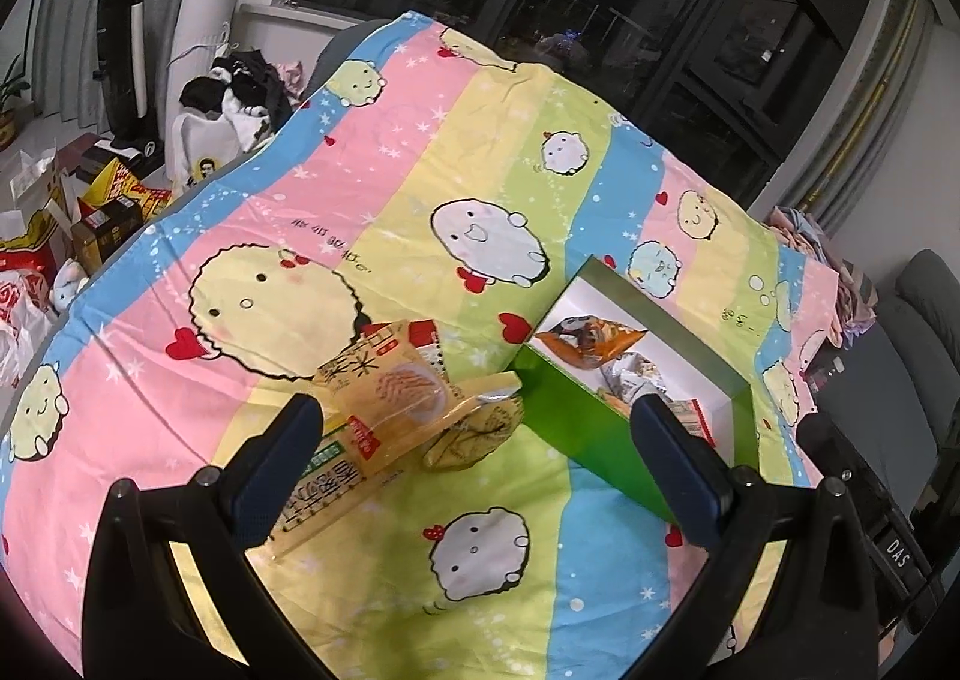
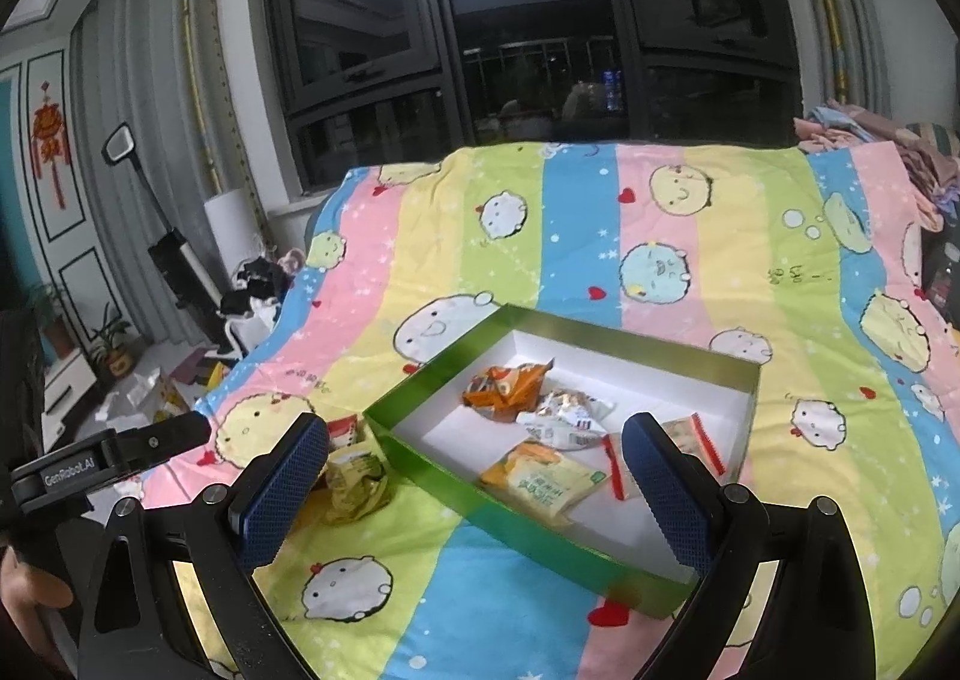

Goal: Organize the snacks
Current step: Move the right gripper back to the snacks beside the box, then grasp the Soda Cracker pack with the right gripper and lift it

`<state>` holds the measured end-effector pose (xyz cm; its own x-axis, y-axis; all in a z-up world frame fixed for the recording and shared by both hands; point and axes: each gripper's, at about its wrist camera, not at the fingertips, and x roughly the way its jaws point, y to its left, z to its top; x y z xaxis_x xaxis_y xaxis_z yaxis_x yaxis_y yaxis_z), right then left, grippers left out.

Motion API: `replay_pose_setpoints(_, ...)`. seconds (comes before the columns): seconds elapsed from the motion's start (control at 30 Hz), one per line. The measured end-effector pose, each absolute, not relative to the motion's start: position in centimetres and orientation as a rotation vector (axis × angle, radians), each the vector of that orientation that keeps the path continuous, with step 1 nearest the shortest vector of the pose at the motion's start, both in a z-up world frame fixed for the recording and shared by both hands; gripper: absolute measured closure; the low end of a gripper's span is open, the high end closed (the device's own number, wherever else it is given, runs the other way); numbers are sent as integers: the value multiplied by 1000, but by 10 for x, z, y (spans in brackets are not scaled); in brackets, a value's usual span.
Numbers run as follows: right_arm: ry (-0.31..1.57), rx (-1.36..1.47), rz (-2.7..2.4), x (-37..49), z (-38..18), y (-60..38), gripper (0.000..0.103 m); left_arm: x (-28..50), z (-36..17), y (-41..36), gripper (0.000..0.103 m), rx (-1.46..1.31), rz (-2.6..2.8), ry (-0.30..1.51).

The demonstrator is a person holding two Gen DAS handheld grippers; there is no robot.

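My left gripper [image 1: 477, 410] hovers open low over the striped cartoon bedspread [image 1: 372, 188]. Between its fingers lie a long clear-and-yellow snack packet [image 1: 384, 416], resting against the left finger, and a crumpled yellow packet [image 1: 474, 431]. Just right of them stands a shallow green box [image 1: 576, 422] with a white inside. My right gripper [image 2: 474, 428] is open above that green box [image 2: 600, 575], which holds an orange packet [image 2: 504, 386], a silvery packet [image 2: 564, 413], a yellow packet [image 2: 540, 482] and a red-edged packet [image 2: 696, 440]. The crumpled yellow packet [image 2: 354, 485] lies outside the box's left corner.
The left gripper's black body [image 2: 120, 458] reaches in from the left, with a hand at the frame edge. Cardboard boxes and bags [image 1: 102, 200] litter the floor left of the bed. Folded clothes [image 2: 864, 140] pile at the far right corner. A dark chair [image 1: 888, 380] stands right of the bed.
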<state>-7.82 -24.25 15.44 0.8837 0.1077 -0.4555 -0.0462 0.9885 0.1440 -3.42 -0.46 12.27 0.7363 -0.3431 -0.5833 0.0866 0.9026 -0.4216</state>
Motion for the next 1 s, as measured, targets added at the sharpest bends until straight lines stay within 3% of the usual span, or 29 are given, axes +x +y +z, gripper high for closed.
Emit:
replay_pose_setpoints(0.47,718,102,337,-47,95,-177,5,-22,61,58,0,-448,-131,879)
replay_pose_setpoints(0.77,853,106,555,-38,41,-113,5,6,33,55,1,-281,-280,963)
replay_pose_setpoints(1.0,892,142,602,-32,25,-106,5,2,13,43,9,-290,-398,1032)
